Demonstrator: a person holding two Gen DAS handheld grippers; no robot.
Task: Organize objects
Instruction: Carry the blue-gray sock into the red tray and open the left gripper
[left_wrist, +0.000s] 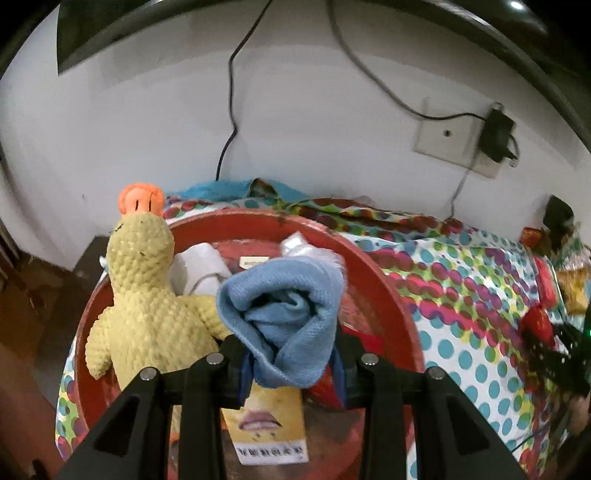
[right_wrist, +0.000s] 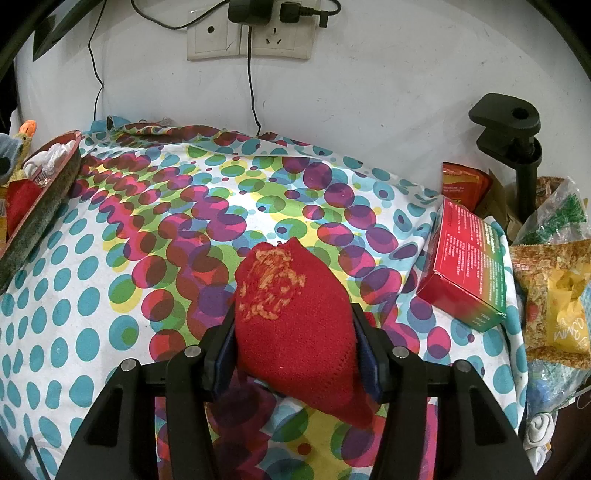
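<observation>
Over the red round tray (left_wrist: 373, 288), your left gripper (left_wrist: 291, 354) was clamped on a rolled blue cloth (left_wrist: 284, 306), held above the yellow plush duck (left_wrist: 147, 295), white cloth (left_wrist: 199, 269) and a printed card (left_wrist: 269, 432) already inside. Your right gripper (right_wrist: 295, 343) squeezed a rolled red knit cloth (right_wrist: 291, 314) over the dotted bedsheet (right_wrist: 110, 258), well apart from the tray (right_wrist: 48, 199). Step looked like the drop-off: next you'd lower the blue roll into a free spot, release, then bring the red one across. Tray floor under the blue roll was hidden; red box (right_wrist: 461, 266) and snack bags (right_wrist: 554, 288) sat at the edge, partly cut off.
</observation>
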